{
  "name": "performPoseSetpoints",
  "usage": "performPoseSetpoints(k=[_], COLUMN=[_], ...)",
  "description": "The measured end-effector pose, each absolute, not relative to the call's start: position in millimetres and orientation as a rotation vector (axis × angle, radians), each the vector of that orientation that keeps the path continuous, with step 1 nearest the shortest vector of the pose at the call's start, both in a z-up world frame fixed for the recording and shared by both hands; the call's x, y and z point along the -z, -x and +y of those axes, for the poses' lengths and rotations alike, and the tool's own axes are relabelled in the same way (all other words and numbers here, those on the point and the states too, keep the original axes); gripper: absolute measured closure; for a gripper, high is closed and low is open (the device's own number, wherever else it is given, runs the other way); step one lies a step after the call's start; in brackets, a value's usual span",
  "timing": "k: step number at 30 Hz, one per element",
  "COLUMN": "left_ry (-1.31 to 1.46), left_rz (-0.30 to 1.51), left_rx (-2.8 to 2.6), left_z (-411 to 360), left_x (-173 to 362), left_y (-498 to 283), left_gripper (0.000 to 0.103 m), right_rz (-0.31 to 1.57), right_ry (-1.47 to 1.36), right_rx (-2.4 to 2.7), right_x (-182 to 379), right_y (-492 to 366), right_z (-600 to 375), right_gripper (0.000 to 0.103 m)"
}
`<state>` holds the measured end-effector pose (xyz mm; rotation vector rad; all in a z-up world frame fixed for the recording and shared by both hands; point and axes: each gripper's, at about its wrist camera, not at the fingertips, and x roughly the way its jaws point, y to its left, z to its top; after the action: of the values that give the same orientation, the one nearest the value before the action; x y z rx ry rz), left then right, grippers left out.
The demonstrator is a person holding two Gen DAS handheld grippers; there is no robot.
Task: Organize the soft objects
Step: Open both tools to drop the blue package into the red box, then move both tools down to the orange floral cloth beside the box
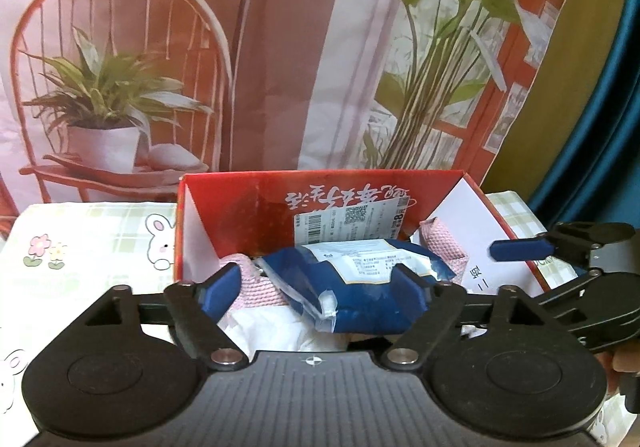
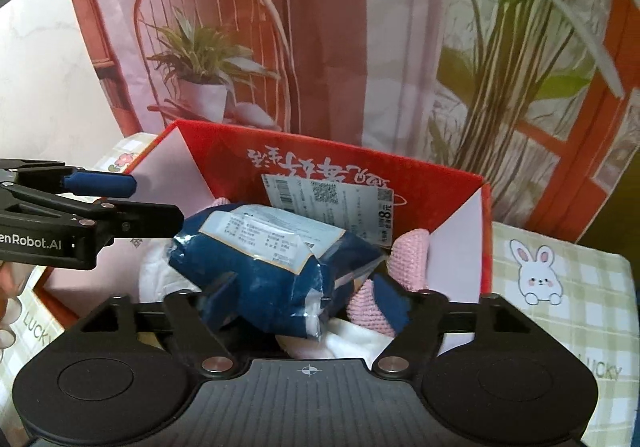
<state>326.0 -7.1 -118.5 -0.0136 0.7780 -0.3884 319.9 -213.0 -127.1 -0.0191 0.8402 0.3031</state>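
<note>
Left wrist view: left tongs [image 1: 318, 279] stand wide, their blue pads either side of the dark blue plastic packet with a pale printed label [image 1: 352, 283], which lies free on top of the pile; nothing is gripped.
Right wrist view: right tongs [image 2: 308, 297] also gape, astride the same packet [image 2: 256, 259], pressing on nothing.
Container: red cardboard box with white inner walls [image 1: 224, 207] stands at the far edge of the bench, which is covered with a green-checked cloth printed with rabbits [image 1: 80, 239].
Contents: packet uppermost; pink knitted fabric pieces [image 2: 408, 251] by the right inner wall; white soft cloth [image 1: 264, 327] beneath.
Step in hand, judged: the packet looks released into the box; draw both tongs back with jaws kept wide so no pad drags the film or snags the knit.
Caution: the two tongs sit close together at the box mouth; withdraw one at a time.
Hidden: the box floor and its near wall, behind the tongs' bodies.
Unclear: how many pink pieces there are, and what the white cloth is.
Cut off: the person, seen only as fingertips at the frame edges.
</note>
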Motion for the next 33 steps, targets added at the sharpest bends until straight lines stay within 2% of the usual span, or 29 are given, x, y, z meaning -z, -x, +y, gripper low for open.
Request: performPoseSetpoints(k=[5,10,18,33], left_ry=[-0.022,-0.023,-0.059,-0.062], left_rz=[0.738,0.709,0.666,0.665], left_rx=[0.382,0.364,0.337,0.333], left_z=[-3.9,2.0,6.3,18.8], left_x=[106.6,94.4,87.8,99.9], left_y=[-302.0,-276.6,-237.7,-190.8], left_gripper=[0.005,0.000,0.000,0.000], right_rz=[0.797,0.760,0.676,0.625], right_ry=[0.019,-0.003,0.059,-0.023], right_rx=[-0.296,-0.281,-0.259,-0.234], right_x=[114.7,105.1,105.2,113.7], right_y=[-298.5,-274.1,-228.9,-170.7], right_z=[-214.6,-215.8,-208.6,-226.0], right_gripper=[0.001,0.001,0.001,0.000])
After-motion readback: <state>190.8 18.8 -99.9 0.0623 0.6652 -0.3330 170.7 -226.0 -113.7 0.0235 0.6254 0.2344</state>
